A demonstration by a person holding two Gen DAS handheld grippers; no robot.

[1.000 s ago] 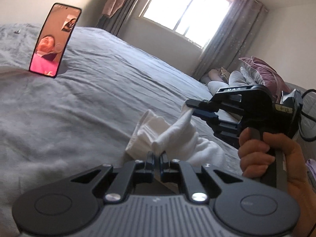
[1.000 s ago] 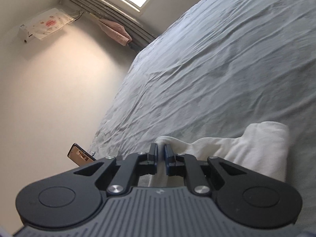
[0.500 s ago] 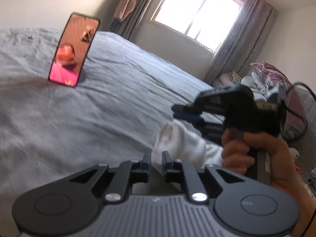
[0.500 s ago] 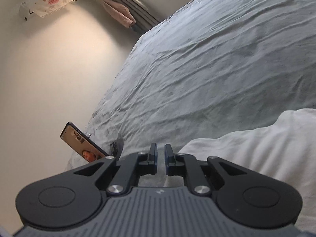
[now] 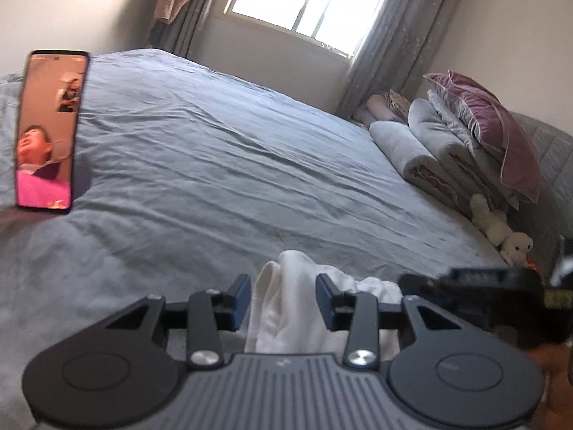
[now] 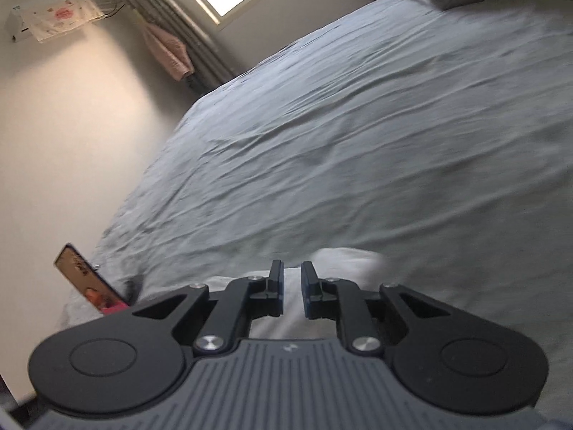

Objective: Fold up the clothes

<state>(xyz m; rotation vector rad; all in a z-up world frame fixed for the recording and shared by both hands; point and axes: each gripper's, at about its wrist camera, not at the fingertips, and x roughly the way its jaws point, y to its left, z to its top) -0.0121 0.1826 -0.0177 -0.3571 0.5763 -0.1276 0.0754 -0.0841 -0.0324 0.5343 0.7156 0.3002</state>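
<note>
A phone (image 5: 48, 129) is being propped upright near the bed's (image 5: 222, 165) left edge. Beyond it, wide grey sheet is being left free up to the bedding (image 5: 429, 150) stacked along the right edge. The white cloth (image 5: 286, 308) is being straddled by the left gripper (image 5: 283, 297), whose jaws are opening. The right gripper (image 6: 292, 283) is being kept narrowly parted, nothing grasped.

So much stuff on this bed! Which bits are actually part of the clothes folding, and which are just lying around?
Part of the job:
white garment
left gripper, jaws opening around it
right gripper
bed sheet

Just lying about:
phone
rolled quilts
purple pillow
plush toy
</note>
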